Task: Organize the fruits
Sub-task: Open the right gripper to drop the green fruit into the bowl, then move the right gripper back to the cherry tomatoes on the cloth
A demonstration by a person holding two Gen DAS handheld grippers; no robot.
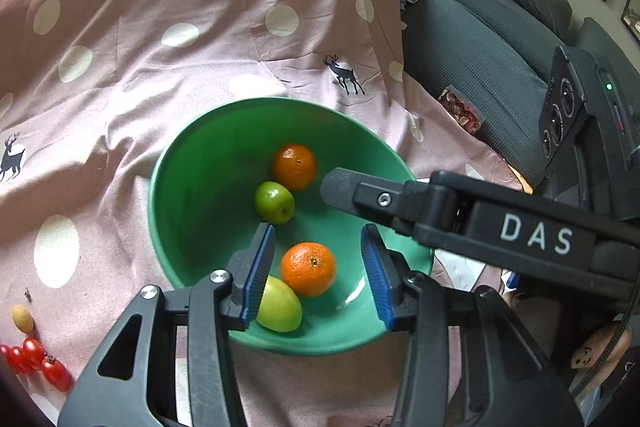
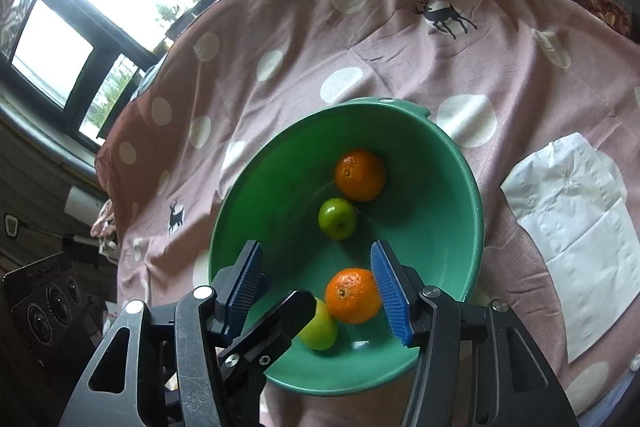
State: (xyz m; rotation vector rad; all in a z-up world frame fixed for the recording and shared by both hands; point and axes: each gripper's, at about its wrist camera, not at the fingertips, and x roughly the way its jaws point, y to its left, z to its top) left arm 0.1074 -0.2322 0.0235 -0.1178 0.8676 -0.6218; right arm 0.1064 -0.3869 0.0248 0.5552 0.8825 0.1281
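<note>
A green bowl [image 1: 176, 147] [image 2: 240, 195] stands on a pink dotted cloth. It holds two oranges, a small green apple [image 1: 274, 201] [image 2: 337, 219] and a yellow-green apple [image 1: 280, 307] [image 2: 320, 327]. My left gripper [image 1: 318, 271] is open over the bowl, and the near orange [image 1: 308, 269] lies between its blue pads without touching them. My right gripper [image 2: 316, 287] is open too, with that orange [image 2: 352, 295] by its right pad. The far orange [image 1: 294, 166] [image 2: 360, 175] rests deeper in the bowl. The two grippers cross over the bowl's near side.
Red cherry tomatoes [image 1: 36, 363] and a small yellow fruit [image 1: 22, 318] lie on the cloth left of the bowl. A white napkin [image 2: 580, 227] lies to the bowl's right. A grey sofa [image 1: 500, 47] with a snack packet [image 1: 460, 111] stands beyond the cloth's right edge.
</note>
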